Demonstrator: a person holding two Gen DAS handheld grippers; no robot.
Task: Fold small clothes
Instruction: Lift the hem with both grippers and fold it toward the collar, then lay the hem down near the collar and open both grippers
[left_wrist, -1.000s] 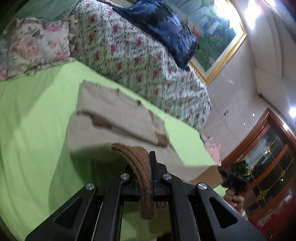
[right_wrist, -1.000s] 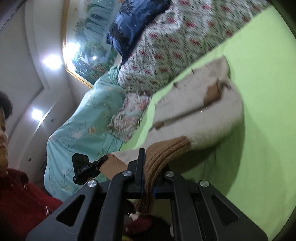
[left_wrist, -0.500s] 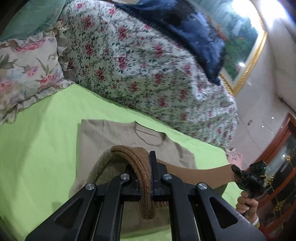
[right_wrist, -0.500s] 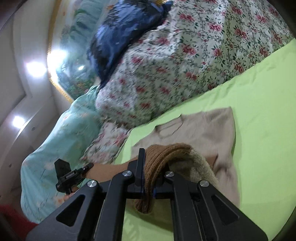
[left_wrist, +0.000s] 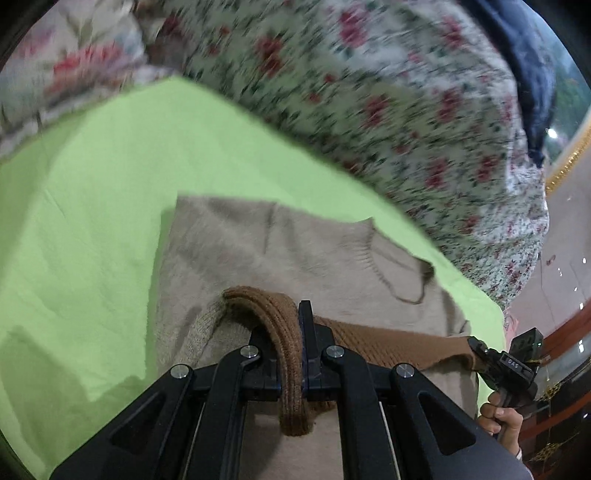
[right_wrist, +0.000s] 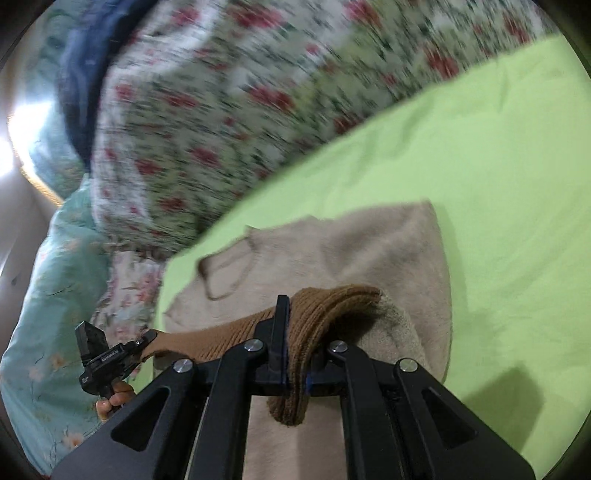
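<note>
A small beige knit sweater (left_wrist: 280, 251) with a brown ribbed hem lies on the green sheet (left_wrist: 92, 221), neckline toward the floral quilt. My left gripper (left_wrist: 291, 332) is shut on the left end of the brown hem (left_wrist: 399, 343). My right gripper (right_wrist: 295, 332) is shut on the right end of the same hem (right_wrist: 221, 339), over the sweater's body (right_wrist: 369, 251). The hem stretches taut between them, folded up over the lower body. Each gripper shows in the other's view: the right one (left_wrist: 506, 365), the left one (right_wrist: 107, 358).
A floral quilt (left_wrist: 388, 92) is piled behind the sweater with a dark blue cloth (left_wrist: 532, 74) on top. A floral pillow (left_wrist: 62, 62) lies at the far left. A teal blanket (right_wrist: 44, 295) lies left in the right wrist view. A wooden cabinet (left_wrist: 569, 387) stands at right.
Both grippers have carried the brown hem forward and down over the sweater toward the neckline. The sweater now lies flatter and fills more of both views.
</note>
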